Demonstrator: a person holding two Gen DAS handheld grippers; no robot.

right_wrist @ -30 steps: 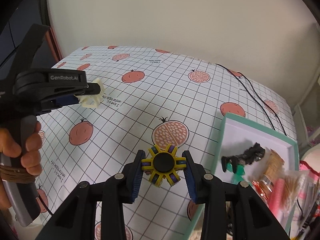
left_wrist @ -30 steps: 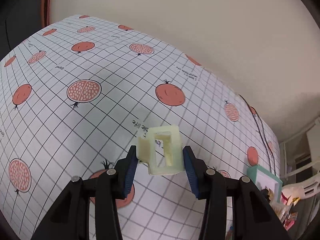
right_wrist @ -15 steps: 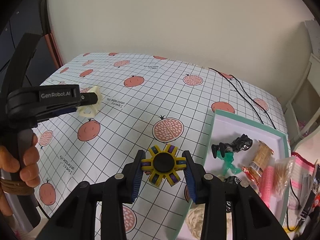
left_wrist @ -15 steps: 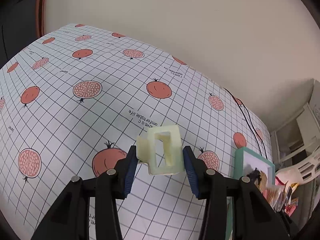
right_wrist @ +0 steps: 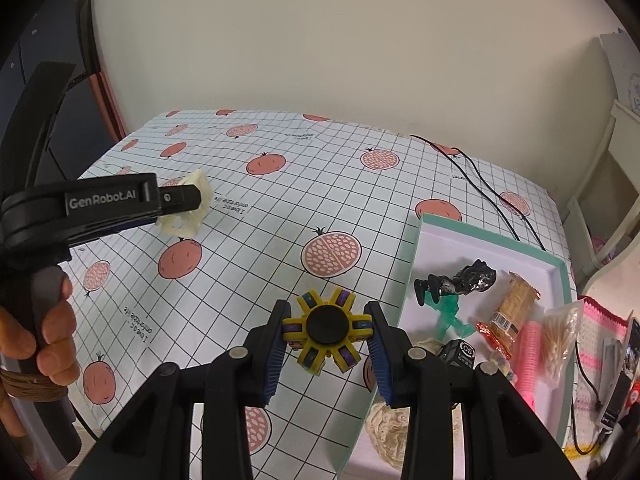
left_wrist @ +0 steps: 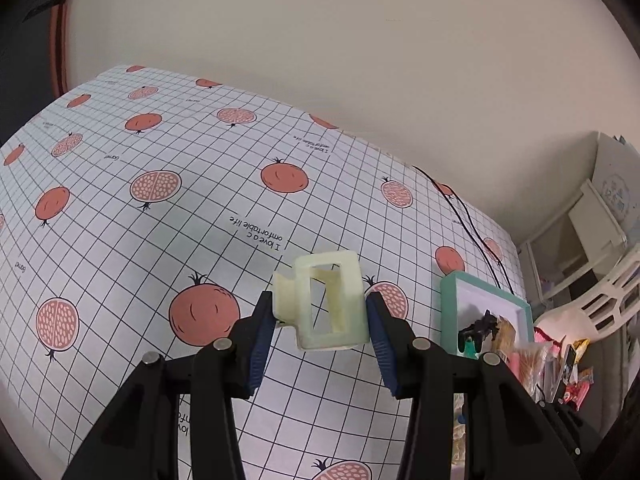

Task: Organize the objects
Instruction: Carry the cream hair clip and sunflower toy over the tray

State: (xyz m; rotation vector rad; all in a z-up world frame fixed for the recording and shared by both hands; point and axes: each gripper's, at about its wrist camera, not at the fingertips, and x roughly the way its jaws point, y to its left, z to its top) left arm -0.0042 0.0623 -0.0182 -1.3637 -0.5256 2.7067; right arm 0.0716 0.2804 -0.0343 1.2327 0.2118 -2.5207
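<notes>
Left tongs (left_wrist: 320, 320) clamp a pale yellow-green hair claw clip (left_wrist: 326, 300), blue pads hard against both its sides; clip carried above the table (left_wrist: 120, 240), not touching it. Right tongs (right_wrist: 328, 330) grip a yellow fidget spinner (right_wrist: 326, 330) with a black hub, also lifted clear.

Change over the last second: both views now take in more of the table and more of the teal-rimmed tray (right_wrist: 420, 240) at the table's right edge. A second ago the left view showed only a tray corner; now its near wall and some contents are visible. Judgement: both loads are being raised and swung toward the tray, so drop-off is probably next.

Tray already holds a dark figurine (right_wrist: 460, 282), a green translucent figure (right_wrist: 450, 314), a snack packet (right_wrist: 512, 308), a pink item (right_wrist: 528, 356) and a bag of cotton swabs (right_wrist: 560, 340).

Hard to make out: tray's near end is hidden behind the right tongs; a cream crumpled thing (right_wrist: 386, 428) below is unidentifiable. Clutter beyond the table's right edge is cut off.
</notes>
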